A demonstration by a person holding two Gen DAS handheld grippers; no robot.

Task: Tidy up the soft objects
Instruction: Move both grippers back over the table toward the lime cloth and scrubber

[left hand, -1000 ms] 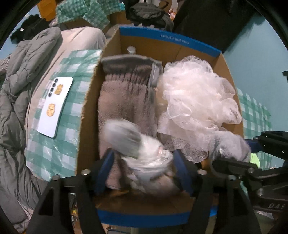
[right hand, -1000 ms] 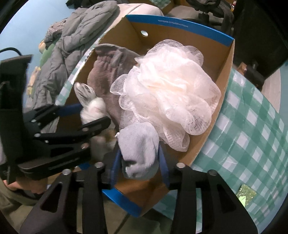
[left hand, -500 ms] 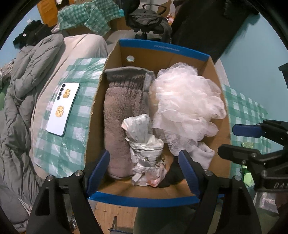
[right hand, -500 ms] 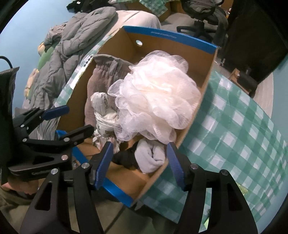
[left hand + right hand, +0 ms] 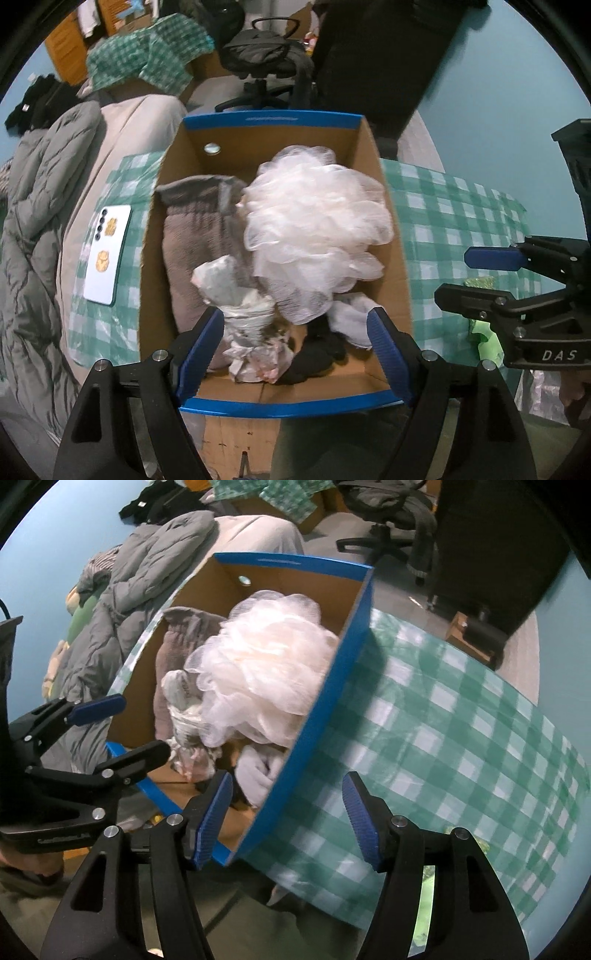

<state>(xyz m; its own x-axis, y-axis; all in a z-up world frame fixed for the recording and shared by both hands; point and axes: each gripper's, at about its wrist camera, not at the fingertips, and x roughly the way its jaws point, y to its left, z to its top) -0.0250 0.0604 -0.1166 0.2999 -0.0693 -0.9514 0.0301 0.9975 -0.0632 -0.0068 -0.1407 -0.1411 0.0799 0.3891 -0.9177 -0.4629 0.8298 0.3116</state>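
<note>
A cardboard box with a blue rim (image 5: 273, 119) (image 5: 325, 686) holds a white mesh bath pouf (image 5: 314, 221) (image 5: 266, 668), a grey-brown towel mitt (image 5: 199, 236) (image 5: 177, 635), a crumpled white plastic bag (image 5: 247, 317) (image 5: 184, 698), a light grey sock (image 5: 351, 317) (image 5: 258, 771) and a black sock (image 5: 317, 358). My left gripper (image 5: 295, 350) is open and empty above the box's near edge. My right gripper (image 5: 291, 823) is open and empty, over the box's right wall; it also shows in the left wrist view (image 5: 480, 277).
A white phone (image 5: 107, 254) lies on the green checked cloth (image 5: 458, 236) (image 5: 461, 731) left of the box. A grey quilted jacket (image 5: 33, 229) (image 5: 140, 572) lies further left. An office chair (image 5: 266, 62) stands behind the box.
Both grippers opened, dropping the plastic bag and the grey sock into the box, then pulled back and up. The right gripper swung right over the box wall.
</note>
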